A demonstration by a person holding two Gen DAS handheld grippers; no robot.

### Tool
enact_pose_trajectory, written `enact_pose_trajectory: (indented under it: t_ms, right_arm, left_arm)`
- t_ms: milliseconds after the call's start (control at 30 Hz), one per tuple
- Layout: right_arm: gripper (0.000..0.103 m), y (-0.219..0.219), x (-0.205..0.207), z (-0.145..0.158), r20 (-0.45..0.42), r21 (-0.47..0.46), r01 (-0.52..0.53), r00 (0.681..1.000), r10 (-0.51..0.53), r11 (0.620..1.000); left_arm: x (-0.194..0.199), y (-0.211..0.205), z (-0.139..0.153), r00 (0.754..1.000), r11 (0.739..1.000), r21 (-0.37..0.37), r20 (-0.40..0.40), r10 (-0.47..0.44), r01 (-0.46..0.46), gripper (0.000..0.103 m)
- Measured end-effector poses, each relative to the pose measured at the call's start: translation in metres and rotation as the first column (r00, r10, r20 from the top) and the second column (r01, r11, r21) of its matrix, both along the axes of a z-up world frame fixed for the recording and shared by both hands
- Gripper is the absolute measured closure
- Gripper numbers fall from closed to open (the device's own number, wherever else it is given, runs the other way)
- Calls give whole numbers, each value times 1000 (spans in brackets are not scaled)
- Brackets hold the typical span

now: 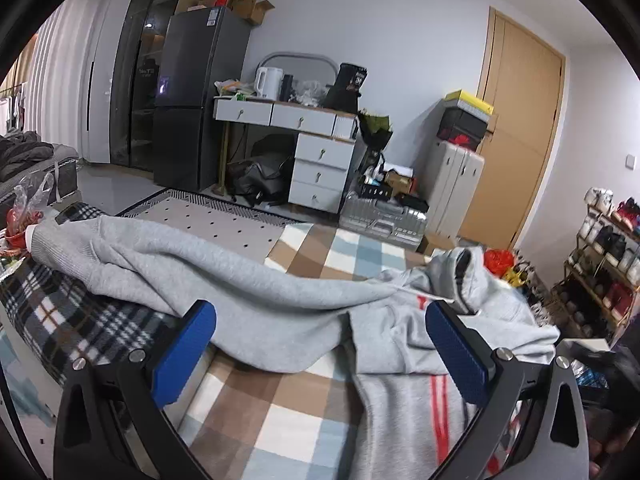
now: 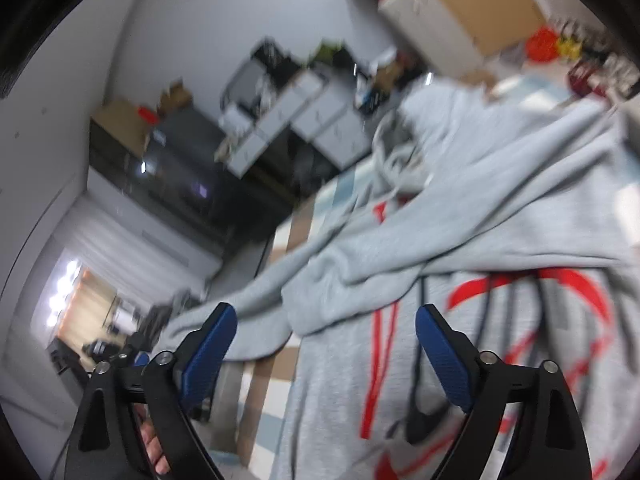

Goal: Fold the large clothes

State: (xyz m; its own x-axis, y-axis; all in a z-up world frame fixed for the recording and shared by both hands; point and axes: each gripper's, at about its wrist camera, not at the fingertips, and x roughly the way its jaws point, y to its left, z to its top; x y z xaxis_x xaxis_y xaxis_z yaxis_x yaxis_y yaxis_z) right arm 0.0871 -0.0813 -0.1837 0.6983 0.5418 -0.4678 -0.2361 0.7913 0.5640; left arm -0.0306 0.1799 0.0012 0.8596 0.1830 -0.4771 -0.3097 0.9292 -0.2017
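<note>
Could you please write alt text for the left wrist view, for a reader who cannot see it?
A grey hoodie with red print lies spread on a checked blanket, one sleeve stretched out to the left. The left hand-held gripper is open above it, holding nothing. Behind are a white desk, a dark fridge and a wooden door.

Lived-in home bedroom, fridge (image 1: pixel 196 96), drawer desk (image 1: pixel 304 148), shoe rack (image 1: pixel 600 264)

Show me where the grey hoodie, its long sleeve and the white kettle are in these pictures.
grey hoodie (image 2: pixel 460 360): right wrist view, on its printed front.
long sleeve (image 1: pixel 168 256): left wrist view, middle of its stretched-out length.
white kettle (image 1: pixel 267 83): left wrist view, on its body.
</note>
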Motion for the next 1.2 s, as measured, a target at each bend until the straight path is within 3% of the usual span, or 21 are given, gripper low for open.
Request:
enact_pose_trajectory:
  t_ms: [200, 333, 533, 700, 767, 867, 967, 1100, 1200]
  right_arm:
    - [0, -21, -45, 0, 153, -30, 45, 987, -40, 999]
    - [0, -17, -44, -5, 132, -69, 15, 991, -6, 997]
    - [0, -2, -52, -4, 127, -117, -30, 991, 45, 993]
    - [0, 15, -59, -3, 168, -209, -38, 983, 75, 977]
    - [0, 16, -60, -5, 171, -224, -38, 982, 78, 974]
    - [0, 14, -57, -6, 158, -212, -31, 985, 66, 977]
    - [0, 15, -55, -5, 155, -219, -1, 987, 36, 976]
    - [0, 16, -59, -4, 174, -241, 8, 984, 36, 970]
    - [0, 17, -61, -6, 179, -264, 1, 983, 48, 964]
  left_arm:
    - [-15, 32, 1, 995, 996, -39, -62, 78, -80, 1]
    - [-39, 61, 5, 986, 989, 14, -77, 150, -150, 1]
    - [-83, 138, 13, 950, 953, -31, -96, 298, -302, 1]
    - [-90, 180, 12, 961, 950, -164, -125, 247, -266, 1]
    - [-82, 189, 5, 976, 947, -246, -116, 184, -208, 1]
    - [-67, 198, -5, 986, 924, -353, -121, 113, -149, 1]
    - [-42, 200, -19, 984, 906, -398, -155, 85, -141, 1]
    - [-22, 208, -37, 981, 853, -491, -160, 111, -177, 2]
    - [-14, 214, -43, 978, 808, -553, -159, 138, -204, 23]
